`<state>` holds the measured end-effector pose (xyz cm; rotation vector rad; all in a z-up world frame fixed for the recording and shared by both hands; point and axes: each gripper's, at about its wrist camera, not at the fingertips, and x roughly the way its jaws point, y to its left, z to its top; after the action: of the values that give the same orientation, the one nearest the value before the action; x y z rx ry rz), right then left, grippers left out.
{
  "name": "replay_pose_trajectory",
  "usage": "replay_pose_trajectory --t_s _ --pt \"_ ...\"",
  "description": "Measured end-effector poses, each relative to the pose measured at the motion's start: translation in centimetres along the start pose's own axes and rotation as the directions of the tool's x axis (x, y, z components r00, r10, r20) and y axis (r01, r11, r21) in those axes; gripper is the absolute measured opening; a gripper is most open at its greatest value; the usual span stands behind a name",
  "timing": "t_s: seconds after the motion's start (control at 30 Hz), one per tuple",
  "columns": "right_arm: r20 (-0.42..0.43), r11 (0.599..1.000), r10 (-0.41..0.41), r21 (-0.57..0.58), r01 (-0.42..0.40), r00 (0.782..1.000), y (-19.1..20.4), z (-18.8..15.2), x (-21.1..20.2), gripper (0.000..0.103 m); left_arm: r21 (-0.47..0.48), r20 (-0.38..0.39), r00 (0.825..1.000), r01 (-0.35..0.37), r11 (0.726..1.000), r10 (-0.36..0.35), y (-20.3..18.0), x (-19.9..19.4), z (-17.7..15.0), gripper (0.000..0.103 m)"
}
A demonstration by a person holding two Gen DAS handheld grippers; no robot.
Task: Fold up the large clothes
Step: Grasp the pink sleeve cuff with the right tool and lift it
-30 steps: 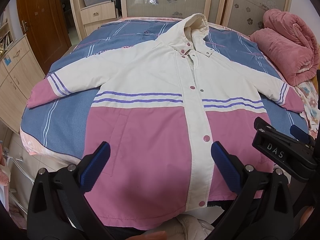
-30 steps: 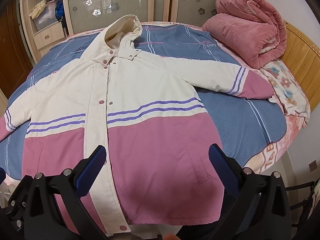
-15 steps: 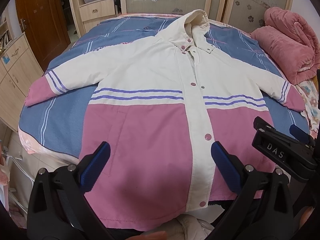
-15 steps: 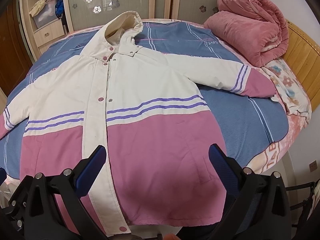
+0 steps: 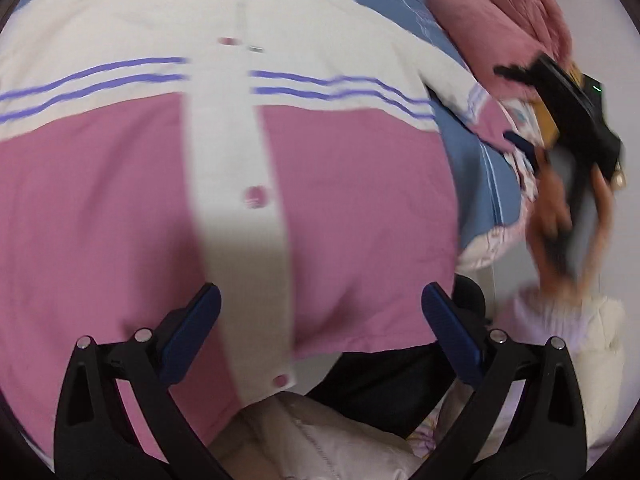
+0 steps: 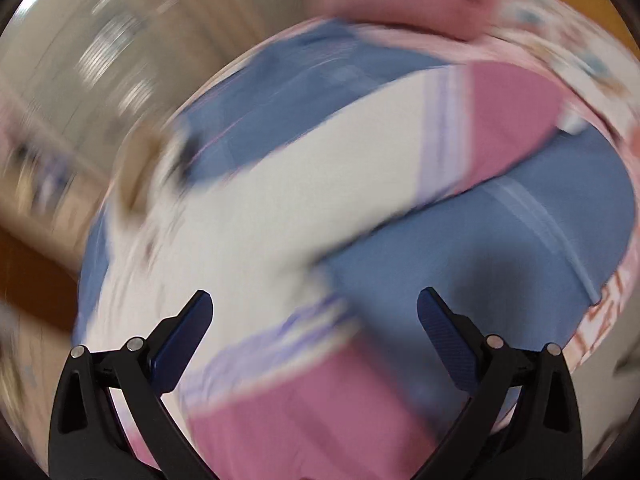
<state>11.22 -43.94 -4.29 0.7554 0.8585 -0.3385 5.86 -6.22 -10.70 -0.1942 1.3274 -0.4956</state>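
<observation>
A cream and pink hooded jacket [image 5: 332,208] with purple stripes lies face up and buttoned on the bed. My left gripper [image 5: 320,304] hangs open just above its pink hem, near the cream button placket. In the left wrist view the right gripper [image 5: 520,108] is held by a hand at the far right, beside the jacket's right cuff; its jaws are blurred there. The right wrist view is smeared by motion: my right gripper [image 6: 314,312] stands open over the jacket's side, with the right sleeve [image 6: 400,144] and its pink cuff [image 6: 508,116] stretching away.
The blue striped bedsheet [image 6: 500,248] covers the bed. A rolled pink blanket [image 5: 492,20] lies at the far right of the bed. The person's pale padded garment [image 5: 320,444] and dark clothing show at the bottom. A wardrobe shows as a blur at the back left.
Both grippers have dropped closer to the jacket. The left one has shifted right along the hem; the right one has swung fast to the right, toward the right sleeve.
</observation>
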Motion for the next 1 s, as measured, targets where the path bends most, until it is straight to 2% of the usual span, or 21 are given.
replay_pose_trajectory --t_s 0.07,0.1,0.17,0.2,0.23,0.3,0.33,0.37,0.4,0.43,0.5,0.6,0.7,0.73,0.77,0.8,0.87,0.9,0.97,1.0 --pt "0.077 0.989 -0.023 0.146 0.012 0.997 -3.3 3.2 0.1 0.102 0.018 -0.032 0.997 -0.066 0.998 0.067 -1.1 1.5 1.1 0.101" --pt "0.107 0.981 -0.062 0.189 0.041 0.992 -4.6 4.6 0.2 0.102 0.018 -0.039 0.993 -0.11 0.994 0.111 -1.4 2.2 1.5 0.101" --pt "0.182 0.962 -0.179 0.239 0.133 0.967 -7.0 7.0 0.2 0.102 -0.005 -0.033 0.983 -0.181 0.983 0.181 -1.9 3.4 2.9 0.101" --pt "0.218 0.951 -0.232 0.255 0.174 0.948 -8.0 7.5 0.2 0.102 -0.02 -0.029 0.979 -0.203 0.979 0.203 -2.0 3.8 3.5 0.101" --pt "0.266 0.934 -0.304 0.273 0.231 0.915 -9.4 7.6 0.3 0.102 -0.038 -0.02 0.973 -0.231 0.972 0.231 -2.5 4.4 4.6 0.101" --pt "0.293 0.908 -0.38 0.299 0.294 0.877 -11.6 7.0 1.4 0.102 -0.046 -0.008 0.967 -0.254 0.966 0.254 -3.4 5.1 6.2 0.101" --pt "0.26 0.897 -0.4 0.31 0.316 0.879 -12.8 6.8 2.6 0.102 -0.04 0.006 0.963 -0.268 0.963 0.268 -4.4 5.9 7.5 0.101" --pt "0.181 0.913 -0.337 0.304 0.274 0.924 -14.5 7.3 4.0 0.102 -0.034 0.016 0.961 -0.275 0.961 0.276 -5.2 6.4 8.5 0.101" --pt "0.131 0.936 -0.223 0.305 0.175 0.966 -16.1 7.8 4.8 0.102 -0.024 0.029 0.96 -0.279 0.96 0.279 -6.6 7.3 9.9 0.101" --pt "0.126 0.941 -0.17 0.316 0.123 0.977 -16.9 8.0 4.9 0.101 -0.015 0.036 0.961 -0.273 0.962 0.274 -7.4 7.7 10.6 0.101" --pt "0.173 0.932 -0.188 0.343 0.12 0.967 -18.5 8.2 3.9 0.101 0.032 0.065 0.964 -0.259 0.965 0.256 -9.7 9.2 12.5 0.101" --pt "0.233 0.933 -0.221 0.334 0.135 0.947 -20.4 8.6 2.5 0.101 0.142 0.105 0.944 -0.327 0.934 0.314 -13.8 12.4 15.1 0.101" --pt "0.278 0.918 -0.234 0.38 0.117 0.932 -22.6 8.3 2.4 0.101 0.249 0.077 0.902 -0.43 0.868 0.425 -16.9 17.2 16.6 0.101" --pt "0.295 0.917 -0.22 0.388 0.094 0.93 -23.4 8.1 2.2 0.101 0.272 0.077 0.879 -0.473 0.838 0.471 -17.7 18.5 16.8 0.101" --pt "0.3 0.919 -0.208 0.385 0.081 0.931 -23.6 8.6 2.4 0.099 0.275 0.091 0.868 -0.493 0.825 0.488 -18.2 19.2 16.9 0.101" --pt "0.315 0.925 -0.189 0.374 0.062 0.93 -23.8 8.8 2.2 0.096 0.268 0.109 0.865 -0.501 0.823 0.491 -18.5 19.3 17.0 0.101" --pt "0.361 0.936 -0.159 0.351 0.024 0.919 -23.8 9.2 1.8 0.081 0.24 0.128 0.867 -0.499 0.833 0.482 -18.8 19.6 17.3 0.101" --pt "0.374 0.943 -0.13 0.333 -0.002 0.918 -23.7 9.4 1.7 0.079 0.228 0.13 0.87 -0.494 0.839 0.476 -18.8 19.6 17.5 0.101" --pt "0.347 0.95 -0.071 0.308 -0.043 0.935 -23.1 10.4 2.9 0.066 0.205 0.151 0.876 -0.482 0.852 0.459 -18.4 19.0 17.5 0.101" --pt "0.324 0.95 -0.034 0.305 -0.07 0.945 -22.7 10.7 3.7 0.065 0.203 0.157 0.875 -0.482 0.852 0.458 -18.3 18.8 17.3 0.101"
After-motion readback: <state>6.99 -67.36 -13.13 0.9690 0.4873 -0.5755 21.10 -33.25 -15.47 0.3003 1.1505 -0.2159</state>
